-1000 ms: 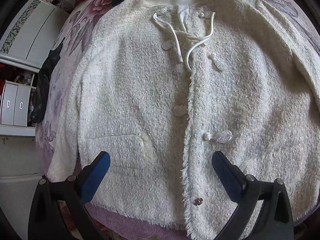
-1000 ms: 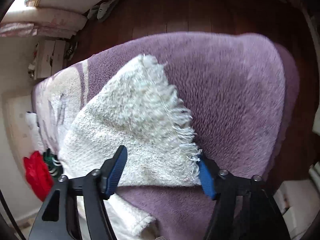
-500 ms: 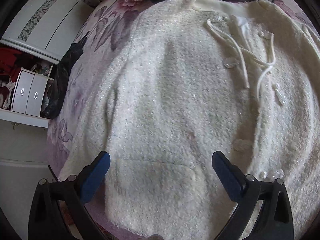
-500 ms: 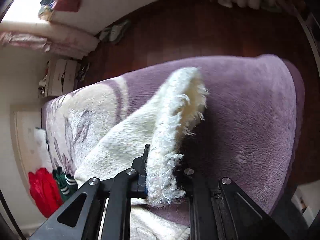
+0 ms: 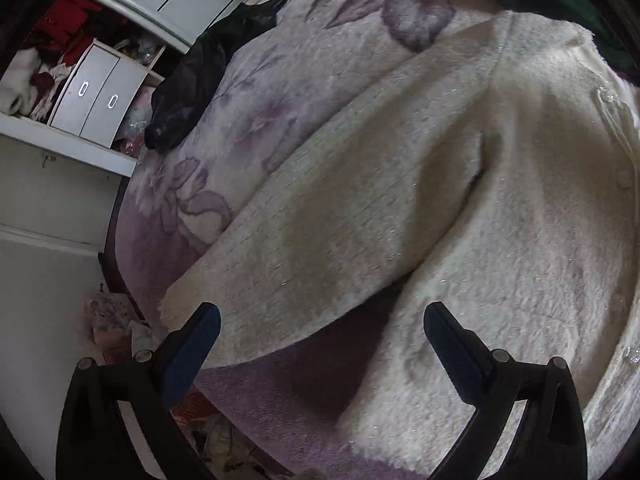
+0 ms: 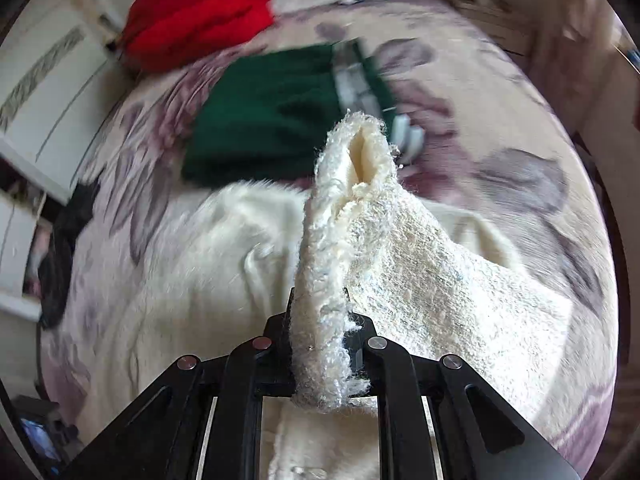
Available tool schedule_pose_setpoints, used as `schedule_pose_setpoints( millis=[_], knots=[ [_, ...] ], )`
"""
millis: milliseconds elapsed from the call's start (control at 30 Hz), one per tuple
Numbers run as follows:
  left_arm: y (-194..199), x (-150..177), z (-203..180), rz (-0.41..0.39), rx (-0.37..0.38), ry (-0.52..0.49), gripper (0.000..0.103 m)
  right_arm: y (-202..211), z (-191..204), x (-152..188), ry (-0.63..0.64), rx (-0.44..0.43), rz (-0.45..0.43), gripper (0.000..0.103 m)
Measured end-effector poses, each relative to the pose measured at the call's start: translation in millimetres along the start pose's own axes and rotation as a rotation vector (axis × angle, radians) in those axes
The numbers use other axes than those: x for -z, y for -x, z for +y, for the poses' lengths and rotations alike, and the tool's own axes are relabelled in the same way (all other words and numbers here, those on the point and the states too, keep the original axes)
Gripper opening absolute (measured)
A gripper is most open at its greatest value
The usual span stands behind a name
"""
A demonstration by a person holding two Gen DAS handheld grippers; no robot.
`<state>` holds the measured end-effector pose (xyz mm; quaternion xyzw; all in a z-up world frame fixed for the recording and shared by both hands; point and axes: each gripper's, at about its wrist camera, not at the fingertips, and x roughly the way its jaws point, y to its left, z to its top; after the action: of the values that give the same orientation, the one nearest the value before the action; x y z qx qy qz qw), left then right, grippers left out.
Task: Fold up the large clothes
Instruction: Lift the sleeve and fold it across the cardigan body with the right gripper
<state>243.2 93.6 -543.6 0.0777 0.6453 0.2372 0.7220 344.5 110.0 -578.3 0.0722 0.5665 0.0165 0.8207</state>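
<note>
A cream fuzzy jacket (image 5: 460,216) lies spread on a purple floral blanket (image 5: 304,80). In the left wrist view its left sleeve (image 5: 320,264) slants down toward the blanket's edge. My left gripper (image 5: 320,344) hovers above the sleeve's cuff end, open, with nothing between its blue pads. In the right wrist view my right gripper (image 6: 320,352) is shut on the fringed cuff of the jacket's other sleeve (image 6: 348,248), lifted above the jacket body (image 6: 208,264).
A folded green garment (image 6: 272,116) and a red one (image 6: 200,16) lie beyond the jacket's collar. A black item (image 5: 200,76) sits at the blanket's left edge. White cabinets with drawers (image 5: 96,96) stand left of the bed, and clutter lies on the floor (image 5: 116,328).
My left gripper moved from over the jacket's front to its left sleeve. The right gripper shut on the other sleeve's cuff, lifted it and swung it over the jacket.
</note>
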Motion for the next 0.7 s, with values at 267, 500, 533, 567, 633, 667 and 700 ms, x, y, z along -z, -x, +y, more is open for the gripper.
schedule_pose_setpoints(
  millis=[267,500,533,567,633,667,700],
  knots=[
    [-15,5,26,0.037,0.025,0.001,0.103,-133,145,68,0.362,-0.009,0.286,0.024],
    [5,-10,10,-0.015,0.091,-0.044,0.103,-70,31,77,-0.213,-0.433,0.319,0.063],
    [10,-13,5,-0.021,0.1,-0.047,0.103,-56,-3,86,-0.338,-0.461,0.304,0.064],
    [14,-17,1,-0.027,0.106,-0.048,0.103,-46,-37,95,-0.464,-0.478,0.287,0.066],
    [21,-27,-10,-0.038,0.122,-0.049,0.103,-34,-106,125,-0.709,-0.471,0.257,0.067],
    [23,-31,-16,-0.042,0.124,-0.053,0.103,-34,-140,145,-0.831,-0.452,0.245,0.067],
    [26,-37,-24,-0.048,0.125,-0.059,0.103,-39,-169,161,-0.933,-0.437,0.24,0.067]
  ],
)
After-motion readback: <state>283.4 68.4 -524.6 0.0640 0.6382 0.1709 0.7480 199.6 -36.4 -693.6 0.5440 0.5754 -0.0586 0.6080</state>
